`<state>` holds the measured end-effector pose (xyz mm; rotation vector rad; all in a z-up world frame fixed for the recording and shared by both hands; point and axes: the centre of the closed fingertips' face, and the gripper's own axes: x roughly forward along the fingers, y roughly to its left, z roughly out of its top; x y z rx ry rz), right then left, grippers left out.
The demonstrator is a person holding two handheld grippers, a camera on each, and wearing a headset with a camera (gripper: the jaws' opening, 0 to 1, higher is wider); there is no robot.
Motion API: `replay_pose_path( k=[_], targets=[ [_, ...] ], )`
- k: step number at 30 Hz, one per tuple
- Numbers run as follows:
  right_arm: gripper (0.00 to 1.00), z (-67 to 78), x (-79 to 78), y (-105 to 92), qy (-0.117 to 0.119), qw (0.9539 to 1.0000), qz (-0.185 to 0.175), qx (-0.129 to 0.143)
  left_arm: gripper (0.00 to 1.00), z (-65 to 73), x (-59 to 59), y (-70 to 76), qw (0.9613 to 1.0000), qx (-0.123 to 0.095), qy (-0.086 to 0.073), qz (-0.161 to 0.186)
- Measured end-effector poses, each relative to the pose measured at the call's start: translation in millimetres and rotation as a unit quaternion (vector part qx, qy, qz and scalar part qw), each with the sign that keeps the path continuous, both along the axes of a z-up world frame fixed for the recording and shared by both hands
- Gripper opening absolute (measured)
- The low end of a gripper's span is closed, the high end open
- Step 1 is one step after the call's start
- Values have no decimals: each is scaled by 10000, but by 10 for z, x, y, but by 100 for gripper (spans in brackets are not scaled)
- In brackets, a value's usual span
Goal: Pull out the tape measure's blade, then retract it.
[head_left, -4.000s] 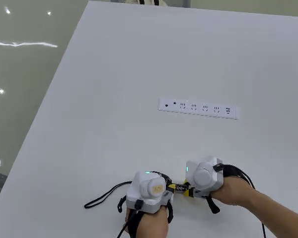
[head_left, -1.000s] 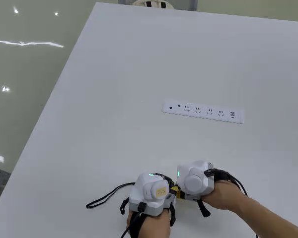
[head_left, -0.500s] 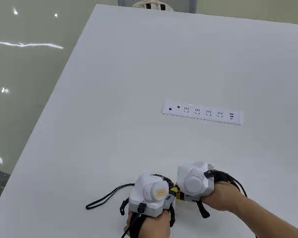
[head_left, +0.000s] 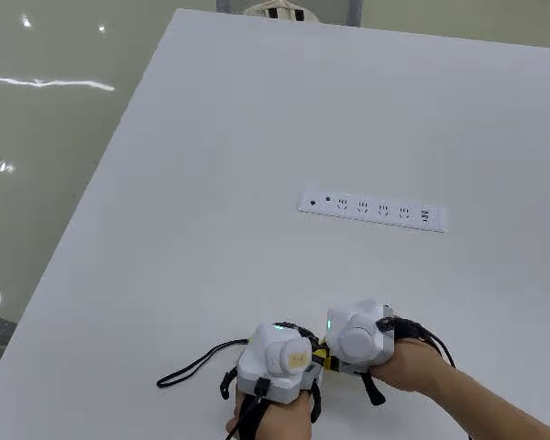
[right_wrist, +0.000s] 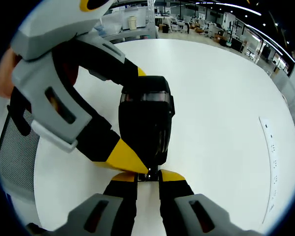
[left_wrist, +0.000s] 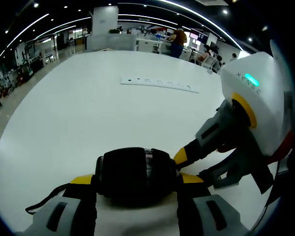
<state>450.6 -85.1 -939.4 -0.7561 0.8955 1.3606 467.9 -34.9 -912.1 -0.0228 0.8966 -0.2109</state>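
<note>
Tape, lower centre of left gripper view, clamped by left hand-held gripper; right hand-held gripper pinched on blade tip. Blade seemingly housed; next: steady straight draw, or release.

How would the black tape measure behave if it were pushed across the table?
The tape measure looks hard and smooth, so it would probably slide, not bend. Its rounded body might let it tip. The black strap lies slack, likely floppy.
</note>
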Motion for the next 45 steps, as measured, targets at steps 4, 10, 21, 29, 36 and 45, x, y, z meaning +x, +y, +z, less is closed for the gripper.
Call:
replay_pose_path(
  k=[4,10,21,29,36,45],
  targets=[
    [17,-2,1,-1,8,10000,-39,5,64,2,0,0,10000,-10,-5,0],
    [20,10,22,-42,83,9986,-505,102,66,14,-11,-19,9998,-149,-34,-106],
    [24,68,23,-86,113,9950,-964,242,68,34,-87,8,9998,-116,2,-183],
    [26,154,1,-101,58,9913,-1273,317,69,82,-152,70,9997,-107,11,-222],
    [28,208,-88,-106,54,9880,-1500,366,70,110,-222,133,9995,-97,24,-290],
    [30,316,-186,-135,37,9809,-1879,491,70,101,-352,218,9992,-125,84,-370]
  ],
)
